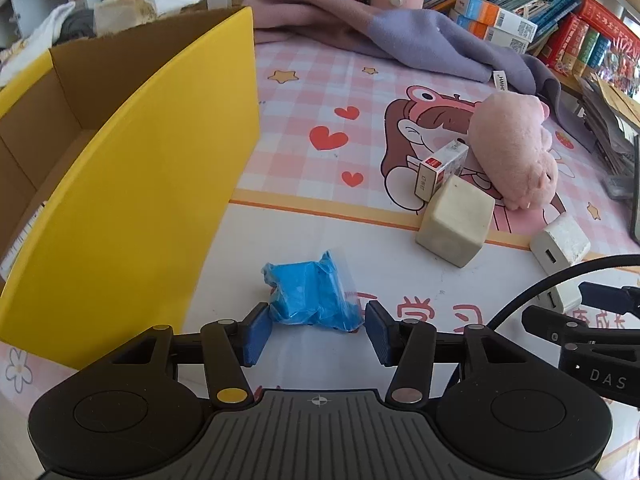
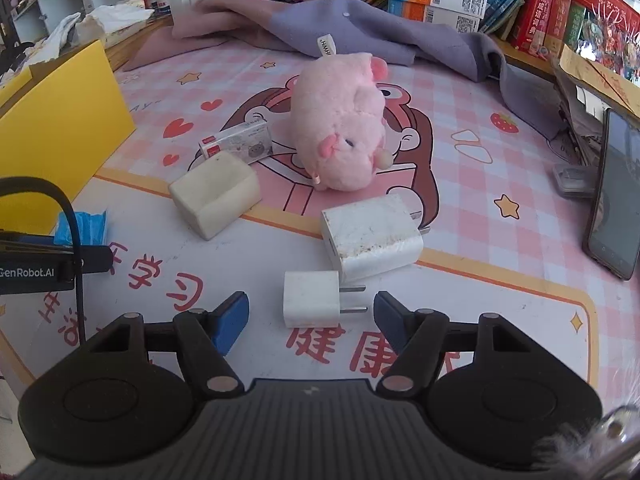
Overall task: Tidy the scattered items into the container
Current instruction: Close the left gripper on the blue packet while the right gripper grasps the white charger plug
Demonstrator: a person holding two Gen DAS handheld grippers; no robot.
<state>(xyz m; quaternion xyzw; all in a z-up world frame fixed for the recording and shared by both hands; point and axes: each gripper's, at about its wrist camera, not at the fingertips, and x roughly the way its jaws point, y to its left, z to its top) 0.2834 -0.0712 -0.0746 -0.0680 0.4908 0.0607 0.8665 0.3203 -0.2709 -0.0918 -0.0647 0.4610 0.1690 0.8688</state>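
The left gripper [image 1: 316, 330] has its blue pads on either side of a crumpled blue plastic packet [image 1: 310, 294]; the left pad looks to touch the crinkled film, the right sits just beside it, and whether they truly squeeze it I cannot tell. The packet lies on the glossy cartoon-printed mat [image 1: 320, 92], just beside the yellow cardboard box [image 1: 132, 200], whose brown inside is largely cut off by its own wall.

The right gripper [image 2: 312, 316] is spread wide around a small white charger cube [image 2: 311, 299], pads clear of it, its two metal prongs pointing right. Touching it behind is a larger, scuffed white charger [image 2: 372, 236]. Further out sit a dull cream block [image 2: 216, 194], a small printed carton [image 2: 236, 145] and a fuzzy pink plush toy [image 2: 340, 124]. A dark phone [image 2: 614, 200] leans at the right edge, partly cropped.
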